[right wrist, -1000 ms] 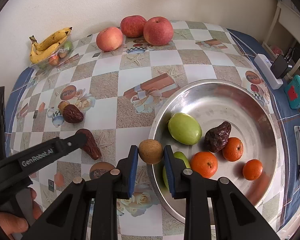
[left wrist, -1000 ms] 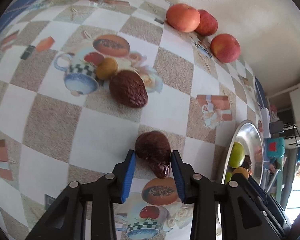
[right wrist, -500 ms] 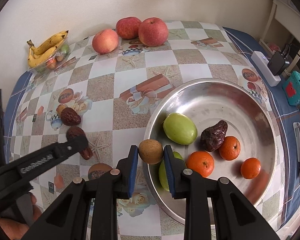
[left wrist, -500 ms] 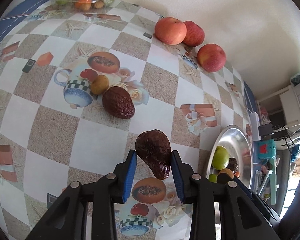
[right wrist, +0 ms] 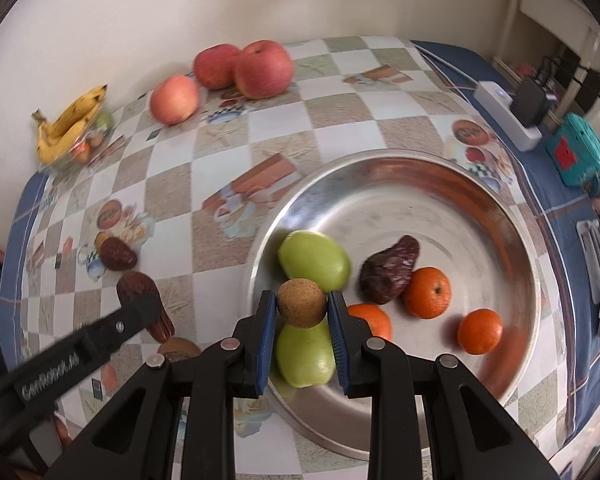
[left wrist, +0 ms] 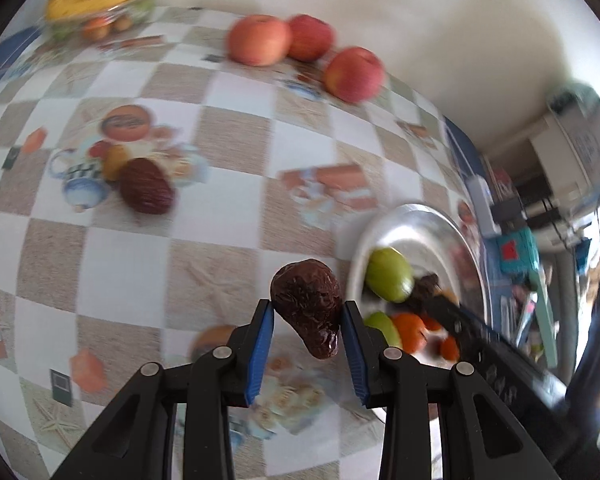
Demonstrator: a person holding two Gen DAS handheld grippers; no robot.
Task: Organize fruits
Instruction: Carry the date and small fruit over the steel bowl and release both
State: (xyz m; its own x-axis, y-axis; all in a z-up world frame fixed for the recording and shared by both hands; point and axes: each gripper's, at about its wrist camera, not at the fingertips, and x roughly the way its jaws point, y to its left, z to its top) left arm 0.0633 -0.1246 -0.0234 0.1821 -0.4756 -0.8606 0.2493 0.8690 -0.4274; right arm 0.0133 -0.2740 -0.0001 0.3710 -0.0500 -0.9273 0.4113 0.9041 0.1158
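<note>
Two grippers, each loaded: the left gripper [left wrist: 306,320] is clamped on a wrinkled dark-brown date [left wrist: 308,308], held clear above the checked tablecloth [left wrist: 132,264] just left of the steel bowl [right wrist: 512,216]. The right gripper [right wrist: 302,312] pinches a small round tan fruit [right wrist: 301,303] over the bowl's near-left rim. Inside the bowl: two green fruits [right wrist: 314,264], another date [right wrist: 388,272], three oranges [right wrist: 427,292]; further out, three apples [right wrist: 262,68] by the wall.
</note>
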